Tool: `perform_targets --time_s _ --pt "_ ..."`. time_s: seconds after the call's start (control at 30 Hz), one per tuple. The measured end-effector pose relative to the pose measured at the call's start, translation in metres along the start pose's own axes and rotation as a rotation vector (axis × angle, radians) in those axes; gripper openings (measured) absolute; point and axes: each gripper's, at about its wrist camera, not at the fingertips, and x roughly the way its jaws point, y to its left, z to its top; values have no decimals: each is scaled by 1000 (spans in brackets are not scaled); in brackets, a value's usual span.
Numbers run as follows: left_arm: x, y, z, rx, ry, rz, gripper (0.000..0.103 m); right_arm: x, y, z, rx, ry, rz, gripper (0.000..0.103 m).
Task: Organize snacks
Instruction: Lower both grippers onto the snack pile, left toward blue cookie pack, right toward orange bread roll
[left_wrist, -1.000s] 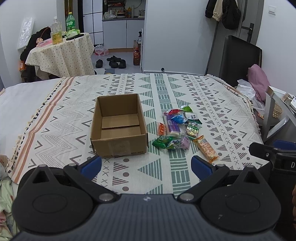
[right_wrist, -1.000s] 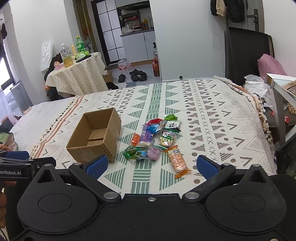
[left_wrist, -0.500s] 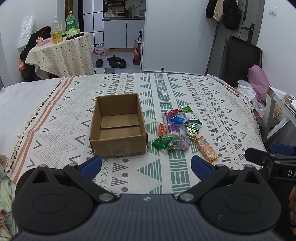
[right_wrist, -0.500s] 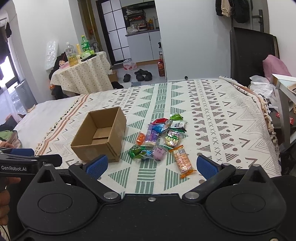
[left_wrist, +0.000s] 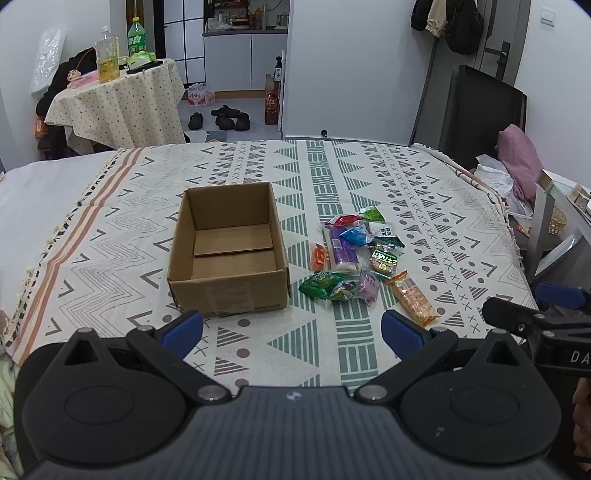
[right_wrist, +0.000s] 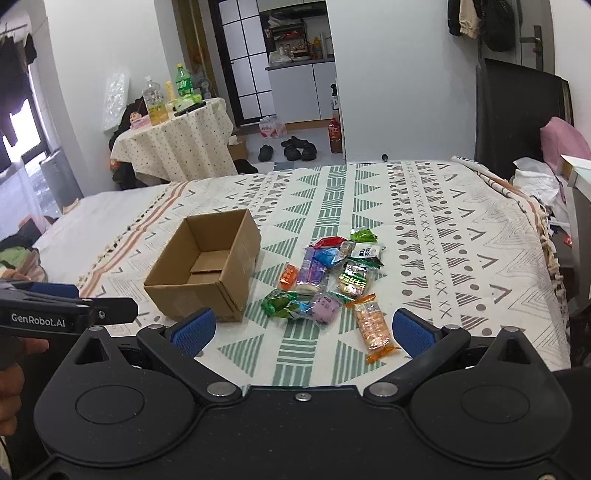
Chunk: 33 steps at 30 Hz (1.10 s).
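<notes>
On the patterned bedspread (left_wrist: 369, 173), one open cardboard box (left_wrist: 229, 251) is seen, with nothing visible inside. Just right of it a cluster of snack packets (left_wrist: 360, 258) is laid, perhaps ten, though overlaps make the count unsure: one long orange biscuit pack (left_wrist: 410, 297) nearest, one purple bar (left_wrist: 341, 251), one small orange packet (left_wrist: 317, 255). "GenRobot.AI" is read on the left hand-held gripper (right_wrist: 70, 308); its fingers are spread apart, holding nothing. The right hand-held gripper (right_wrist: 301, 326) is likewise held apart, near the cluster.

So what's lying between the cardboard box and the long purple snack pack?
One small orange packet; otherwise bare bedspread separates cardboard box from purple pack, seen from the left wrist.
</notes>
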Motion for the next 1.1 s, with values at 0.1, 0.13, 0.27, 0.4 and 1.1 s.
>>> perform_targets --time_s 0.1,0.13,0.27,0.4,1.1 --pt "9 -4 2 -4 8 -16 102 7 -7 -1 19 7 5 103" --pt "13 -5 2 -5 12 -21 102 9 -10 -2 24 11 5 103" --pt "33 -12 5 -13 42 -30 101 23 -23 -7 60 37 24 103" --pt "50 -18 7 -18 54 -39 100 36 -34 -11 88 58 29 103" --pt "138 -34 26 -81 144 -65 57 117 -81 -16 186 189 106 68"
